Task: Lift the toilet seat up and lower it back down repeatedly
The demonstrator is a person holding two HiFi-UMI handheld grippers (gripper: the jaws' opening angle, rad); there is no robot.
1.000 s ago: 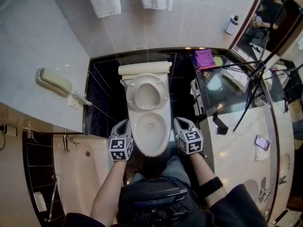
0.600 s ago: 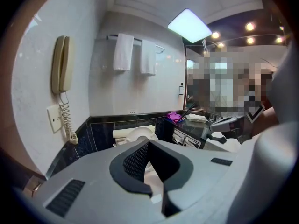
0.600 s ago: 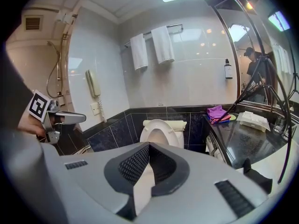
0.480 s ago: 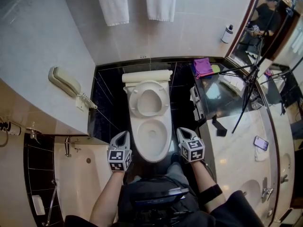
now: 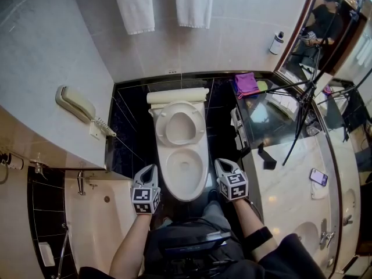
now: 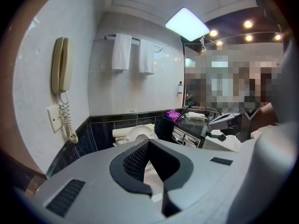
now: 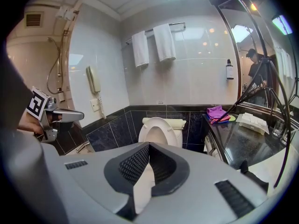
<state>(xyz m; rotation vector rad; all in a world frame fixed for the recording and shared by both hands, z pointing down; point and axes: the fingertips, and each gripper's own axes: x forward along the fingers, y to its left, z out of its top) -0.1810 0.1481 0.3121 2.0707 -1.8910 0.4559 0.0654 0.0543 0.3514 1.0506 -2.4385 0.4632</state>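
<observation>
The white toilet (image 5: 185,167) stands between dark tiles, its seat (image 5: 179,125) raised and leaning back against the tank (image 5: 177,96). The bowl is open below it. My left gripper (image 5: 149,169) hovers beside the bowl's front left, shut and holding nothing. At the front right my right gripper (image 5: 220,163) is also shut and empty. Neither touches the toilet. The left gripper view shows its shut jaws (image 6: 148,143) with the seat (image 6: 135,133) beyond them. The right gripper view shows shut jaws (image 7: 149,144) below the upright seat (image 7: 158,129).
A wall phone (image 5: 75,104) hangs on the left, above a bathtub (image 5: 99,220). Two white towels (image 5: 133,4) hang on the back wall. On the right is a black counter (image 5: 273,115) with a purple cloth (image 5: 249,83), a tripod (image 5: 302,109) and a smartphone (image 5: 318,177).
Both grippers have drawn back a little from the bowl's sides toward the person. The seat stays raised, and the head view has shifted slightly.
</observation>
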